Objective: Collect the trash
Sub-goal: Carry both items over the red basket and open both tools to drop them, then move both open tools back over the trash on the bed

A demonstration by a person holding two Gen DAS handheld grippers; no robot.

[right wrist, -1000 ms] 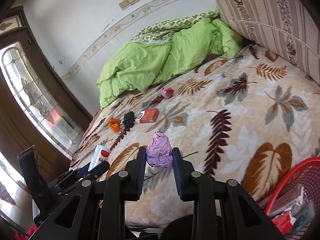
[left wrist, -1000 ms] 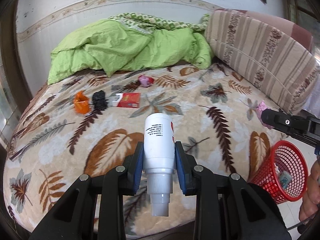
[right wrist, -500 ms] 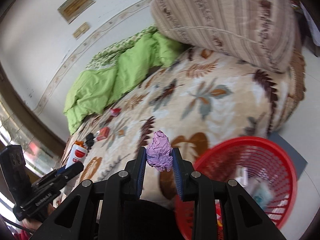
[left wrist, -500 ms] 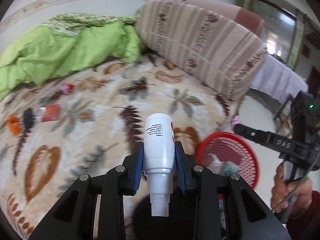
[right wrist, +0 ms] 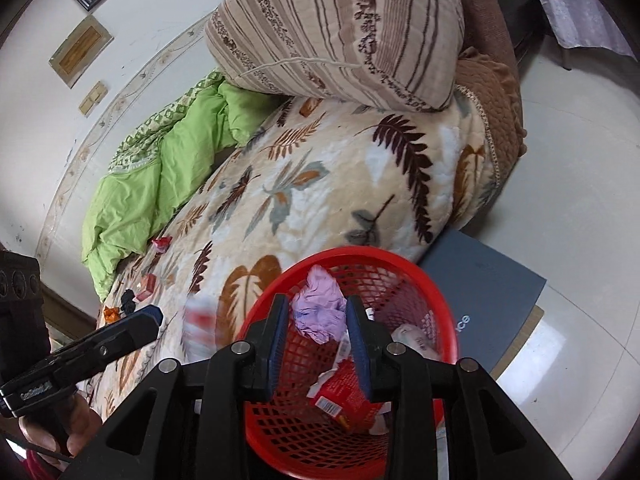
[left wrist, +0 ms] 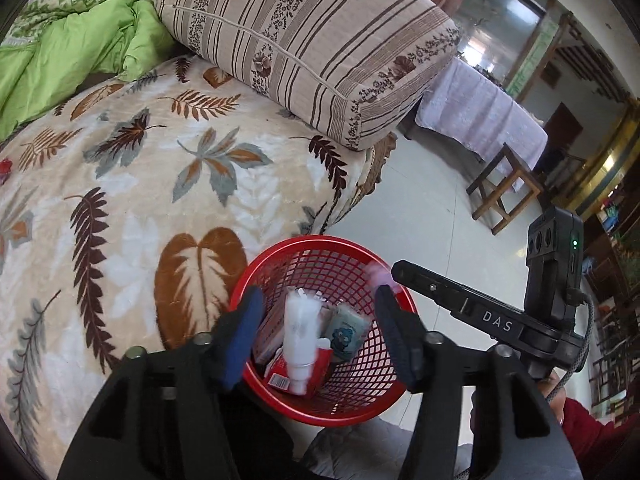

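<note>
A red mesh basket [left wrist: 280,252] [right wrist: 424,280] stands on the floor against the bed. My left gripper [left wrist: 320,320] is open above it, and the white bottle [left wrist: 300,336] is blurred, dropping nozzle-down into the basket between the spread fingers. My right gripper [right wrist: 318,332] is shut on a crumpled purple wrapper [right wrist: 320,308] over the basket's rim. In the basket lie a red packet [right wrist: 344,396] and a small blue-printed packet [left wrist: 346,330]. More trash lies far off on the bed: a red box [right wrist: 147,283], a black scrap [right wrist: 127,302], an orange scrap [right wrist: 111,313] and a pink wrapper [right wrist: 161,245].
The bed carries a leaf-print blanket [left wrist: 120,200], a green duvet [left wrist: 60,52] and a striped bolster [left wrist: 312,48]. A grey box [right wrist: 488,292] lies on the tiled floor beside the basket. A wooden stool [left wrist: 504,184] and a cloth-covered table [left wrist: 480,108] stand further off.
Both grippers swung from the bed to over the basket. The left gripper opened and let go of the white bottle, which is falling in. The right still holds the purple wrapper.
</note>
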